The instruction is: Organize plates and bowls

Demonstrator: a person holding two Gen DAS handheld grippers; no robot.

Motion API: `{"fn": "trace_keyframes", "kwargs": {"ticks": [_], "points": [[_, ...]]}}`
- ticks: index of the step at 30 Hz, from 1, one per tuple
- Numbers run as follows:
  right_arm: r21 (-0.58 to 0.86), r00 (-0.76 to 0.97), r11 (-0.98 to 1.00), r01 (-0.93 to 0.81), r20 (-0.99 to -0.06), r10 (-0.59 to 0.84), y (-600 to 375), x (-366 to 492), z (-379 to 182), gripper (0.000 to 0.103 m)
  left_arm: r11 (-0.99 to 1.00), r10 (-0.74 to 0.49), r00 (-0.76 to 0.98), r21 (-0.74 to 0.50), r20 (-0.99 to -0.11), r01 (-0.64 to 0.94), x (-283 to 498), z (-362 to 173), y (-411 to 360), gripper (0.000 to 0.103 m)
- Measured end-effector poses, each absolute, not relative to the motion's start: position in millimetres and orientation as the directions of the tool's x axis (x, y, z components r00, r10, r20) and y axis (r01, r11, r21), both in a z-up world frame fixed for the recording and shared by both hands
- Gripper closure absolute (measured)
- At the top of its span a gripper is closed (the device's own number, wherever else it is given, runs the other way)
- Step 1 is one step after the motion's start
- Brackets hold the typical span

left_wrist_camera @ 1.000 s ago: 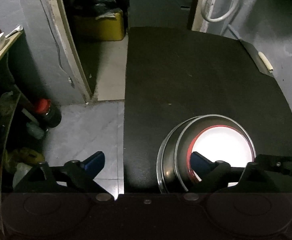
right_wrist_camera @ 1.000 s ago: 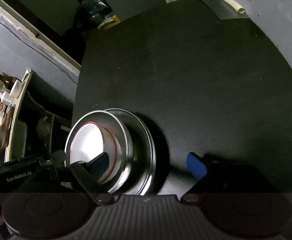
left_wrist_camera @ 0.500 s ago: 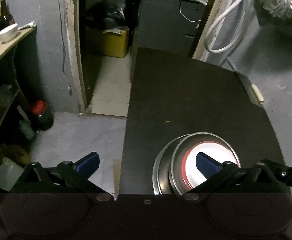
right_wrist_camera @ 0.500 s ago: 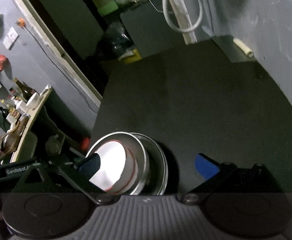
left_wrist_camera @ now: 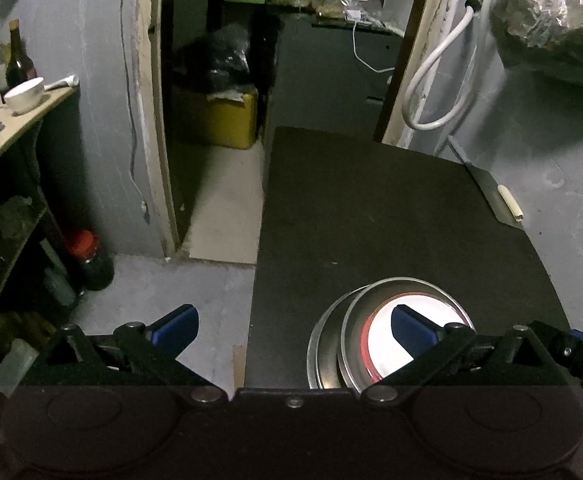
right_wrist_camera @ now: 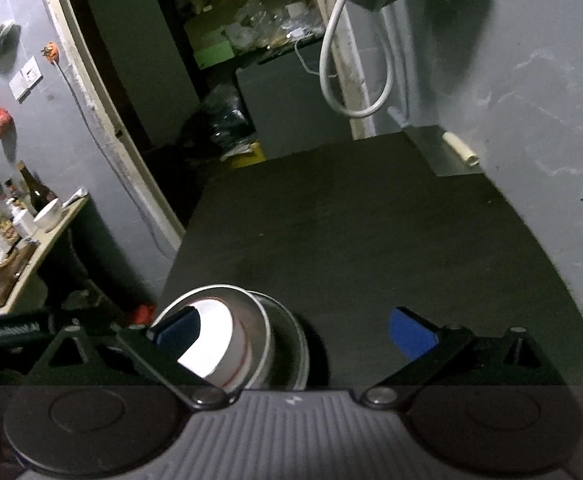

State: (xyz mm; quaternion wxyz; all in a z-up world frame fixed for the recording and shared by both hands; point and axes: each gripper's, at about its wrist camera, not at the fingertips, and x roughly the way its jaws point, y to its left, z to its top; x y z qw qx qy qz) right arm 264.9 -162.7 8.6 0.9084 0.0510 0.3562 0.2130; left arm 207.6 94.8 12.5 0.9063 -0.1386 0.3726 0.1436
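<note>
A stack stands near the front left corner of the black table (left_wrist_camera: 371, 208): a white bowl with a red rim (left_wrist_camera: 383, 346) nested in a steel bowl (left_wrist_camera: 407, 282), which rests on a steel plate (left_wrist_camera: 321, 344). My left gripper (left_wrist_camera: 291, 324) is open and holds nothing; its right fingertip shows in front of the white bowl and its left one hangs over the floor. In the right wrist view the white bowl (right_wrist_camera: 215, 340), steel bowl (right_wrist_camera: 265, 344) and plate (right_wrist_camera: 297, 346) lie at lower left. My right gripper (right_wrist_camera: 295, 330) is open and holds nothing, its left fingertip in front of the bowl.
A shelf (left_wrist_camera: 19, 120) at the left carries a white bowl (left_wrist_camera: 23, 94) and bottles. A red-capped bottle (left_wrist_camera: 87, 256) stands on the floor beside it. A yellow box (left_wrist_camera: 219, 116) sits in the doorway. A white hose (left_wrist_camera: 435, 92) hangs on the grey wall beside the table.
Both grippers have drawn back from the stack and tilted upward, so the stack sits lower and smaller in both views. Both sets of jaws have spread a little wider.
</note>
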Motion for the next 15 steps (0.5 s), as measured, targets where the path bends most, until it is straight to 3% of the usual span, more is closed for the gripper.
{"fn": "trace_keyframes", "kwargs": {"ticks": [15], "points": [[0.196,0.718,0.909,-0.368,-0.562,0.412,-163,245,6,0.000,0.909,0.250,0.730,-0.107,-0.636,-0.404,191,18,81,0.001]]}}
